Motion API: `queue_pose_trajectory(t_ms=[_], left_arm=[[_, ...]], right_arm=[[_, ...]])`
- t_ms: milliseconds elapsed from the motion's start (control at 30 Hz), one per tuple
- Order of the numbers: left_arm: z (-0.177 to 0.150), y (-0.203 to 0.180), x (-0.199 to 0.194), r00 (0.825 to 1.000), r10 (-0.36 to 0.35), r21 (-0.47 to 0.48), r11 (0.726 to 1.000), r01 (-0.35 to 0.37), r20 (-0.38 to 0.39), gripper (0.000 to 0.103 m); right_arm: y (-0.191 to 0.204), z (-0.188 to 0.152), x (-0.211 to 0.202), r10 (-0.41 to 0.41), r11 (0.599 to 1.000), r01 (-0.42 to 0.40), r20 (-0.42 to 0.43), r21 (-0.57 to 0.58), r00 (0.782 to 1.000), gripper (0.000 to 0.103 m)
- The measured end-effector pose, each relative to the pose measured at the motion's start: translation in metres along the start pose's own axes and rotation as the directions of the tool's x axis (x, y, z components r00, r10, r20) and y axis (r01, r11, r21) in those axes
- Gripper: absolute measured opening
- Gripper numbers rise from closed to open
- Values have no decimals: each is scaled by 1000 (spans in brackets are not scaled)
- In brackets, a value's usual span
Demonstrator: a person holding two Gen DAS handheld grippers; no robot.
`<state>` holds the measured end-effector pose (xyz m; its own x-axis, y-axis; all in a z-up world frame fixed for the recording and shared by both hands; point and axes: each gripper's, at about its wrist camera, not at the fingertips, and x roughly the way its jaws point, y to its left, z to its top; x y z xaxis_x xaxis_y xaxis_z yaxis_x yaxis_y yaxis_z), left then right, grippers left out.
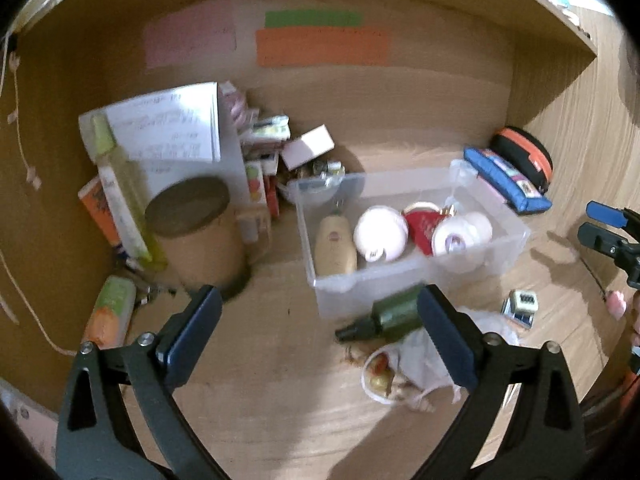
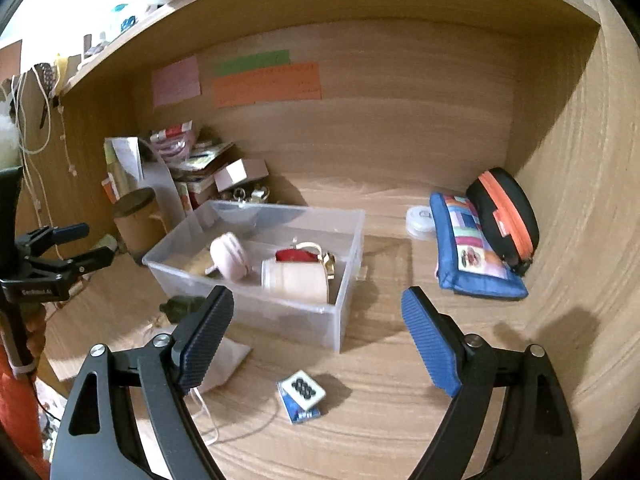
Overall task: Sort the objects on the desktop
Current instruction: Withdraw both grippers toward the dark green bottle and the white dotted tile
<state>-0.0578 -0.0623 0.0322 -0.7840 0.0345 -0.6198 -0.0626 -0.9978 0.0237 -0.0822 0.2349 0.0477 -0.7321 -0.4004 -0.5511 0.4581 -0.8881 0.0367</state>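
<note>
A clear plastic bin (image 1: 516, 240) (image 2: 344, 312) stands mid-desk and holds a cream bottle (image 1: 335, 246), a pink round pouch (image 1: 380, 237) (image 2: 231, 257), a red item (image 1: 422, 226) and a cream roll (image 2: 296, 280). In front of it lie a dark green bottle (image 1: 390, 314) (image 2: 182, 306), a white drawstring bag (image 1: 416, 364) (image 2: 224, 360) and a small tile on a blue card (image 1: 520, 307) (image 2: 303, 394). My left gripper (image 1: 320, 332) is open and empty above the desk, left of the green bottle. My right gripper (image 2: 318, 340) is open and empty above the tile.
A brown canister (image 1: 198, 232), a tall yellow-green bottle (image 1: 120, 188), papers and small boxes (image 1: 264, 148) crowd the back left corner. A blue patchwork pouch (image 2: 472, 244) and a black-orange case (image 2: 506, 216) sit at the right wall, next to a white round tin (image 2: 420, 218).
</note>
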Motion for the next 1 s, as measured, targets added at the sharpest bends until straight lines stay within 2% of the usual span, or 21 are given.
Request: queue_pose_trajectory(t_ms=[267,467,733,900,1000], left_arm=[[-26,-6,22,996,-23,-19,1000,22,-90,99],[-32,-16,53,983,-65,-32,998,61,-172,99],[-49,-26,48,975,-131,-43,991,126,-179,99],[-59,-35,47,953,-222,-50,975,216,-206,99],[-59,-42,43,957,-204,-9,978,206,-205,99]], right_arm=[[0,-34,14,-27,1000,26,-82,-8,996,85],[-5,-59,36,-33,999,35,-167,6,985,84],[-10,-76,51,-20,1000,21,-227,5,974,84],[-7,-76,59,-5,1000,3,-246,-8,969,84],[-3,-75,60,-8,1000,2,-246,-24,969,84]])
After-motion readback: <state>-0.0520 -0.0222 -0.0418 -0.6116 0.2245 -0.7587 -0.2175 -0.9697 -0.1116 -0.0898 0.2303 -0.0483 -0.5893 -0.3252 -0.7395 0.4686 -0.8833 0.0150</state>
